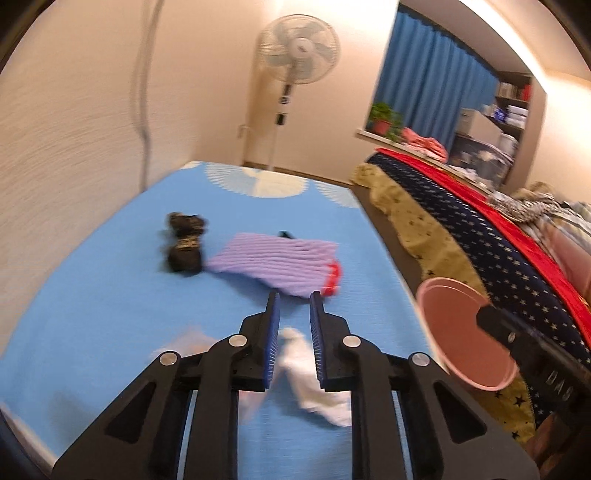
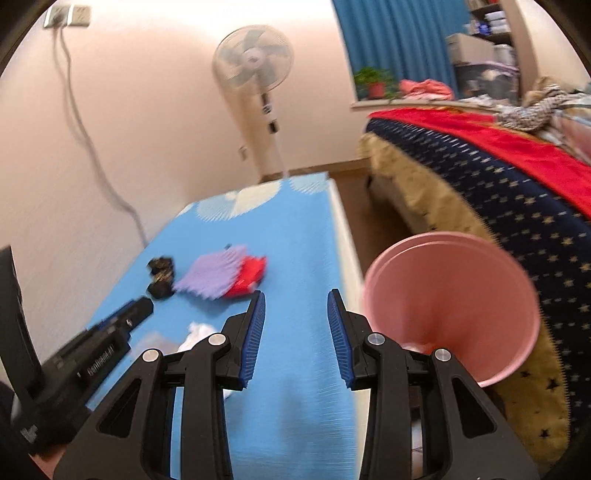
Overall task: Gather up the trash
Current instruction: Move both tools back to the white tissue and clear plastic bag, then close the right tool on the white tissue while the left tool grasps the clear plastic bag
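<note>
Only in the left wrist view is the crumpled white tissue [image 1: 306, 373] seen between the narrowly parted, non-gripping jaws of the left gripper [image 1: 294, 299], long axis running toward lower right on the blue table cover [image 1: 92, 295]. Right gripper [image 2: 295, 295] jaws are moderately apart, empty. The pink bin [image 2: 450, 302] is beside them; socks [image 2: 221, 277] lie beyond.

Pale wall [image 1: 92, 110] with a cable [image 2: 85, 140] hanging from a socket [image 2: 68, 16]. Standing fan [image 1: 299, 48] in the corner, wood floor [image 2: 347, 173] below. Blue curtain [image 1: 424, 85] behind a potted plant [image 1: 384, 118] on the sill. Shelves [image 1: 509, 107] at far right. Bed [image 2: 498, 177] under starred navy and red covers. Warm, dim light.
</note>
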`<state>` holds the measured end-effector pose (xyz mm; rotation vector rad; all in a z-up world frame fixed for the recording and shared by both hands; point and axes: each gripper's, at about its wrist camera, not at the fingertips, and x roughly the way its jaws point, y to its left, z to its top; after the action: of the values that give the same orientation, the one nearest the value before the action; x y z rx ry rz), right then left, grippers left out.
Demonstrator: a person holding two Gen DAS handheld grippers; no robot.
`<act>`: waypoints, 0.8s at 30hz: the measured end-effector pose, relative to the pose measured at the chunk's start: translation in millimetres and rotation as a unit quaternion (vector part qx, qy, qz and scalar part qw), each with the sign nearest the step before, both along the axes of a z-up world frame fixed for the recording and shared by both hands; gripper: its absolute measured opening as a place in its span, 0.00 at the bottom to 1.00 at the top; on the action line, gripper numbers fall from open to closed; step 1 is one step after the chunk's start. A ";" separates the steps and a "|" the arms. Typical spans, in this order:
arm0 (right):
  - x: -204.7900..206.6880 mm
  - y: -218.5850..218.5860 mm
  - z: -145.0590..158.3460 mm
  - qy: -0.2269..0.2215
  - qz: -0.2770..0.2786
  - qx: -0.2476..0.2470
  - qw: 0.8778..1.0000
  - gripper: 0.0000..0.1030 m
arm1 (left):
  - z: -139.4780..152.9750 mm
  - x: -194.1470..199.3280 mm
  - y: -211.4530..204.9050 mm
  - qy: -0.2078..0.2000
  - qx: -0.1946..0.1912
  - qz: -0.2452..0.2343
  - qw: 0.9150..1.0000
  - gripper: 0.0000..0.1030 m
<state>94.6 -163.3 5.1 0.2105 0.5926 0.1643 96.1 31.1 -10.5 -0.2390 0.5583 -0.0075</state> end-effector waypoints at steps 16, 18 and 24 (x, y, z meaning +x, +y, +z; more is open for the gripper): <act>21.2 79.9 -62.4 0.085 0.148 0.018 0.985 0.53 | -24.0 -19.7 55.5 0.042 -0.020 0.103 0.994 0.14; 22.8 84.4 -69.3 0.096 0.154 0.015 0.983 0.53 | -28.2 -20.2 57.8 0.046 -0.026 0.105 0.993 0.14; 25.3 85.6 -71.0 0.101 0.158 0.012 0.982 0.16 | -41.0 -15.4 58.7 0.063 -0.044 0.103 0.992 0.19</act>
<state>119.8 -77.7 -65.9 0.1555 0.8254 0.4623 80.7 89.8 -51.5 -0.3843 0.6571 0.1853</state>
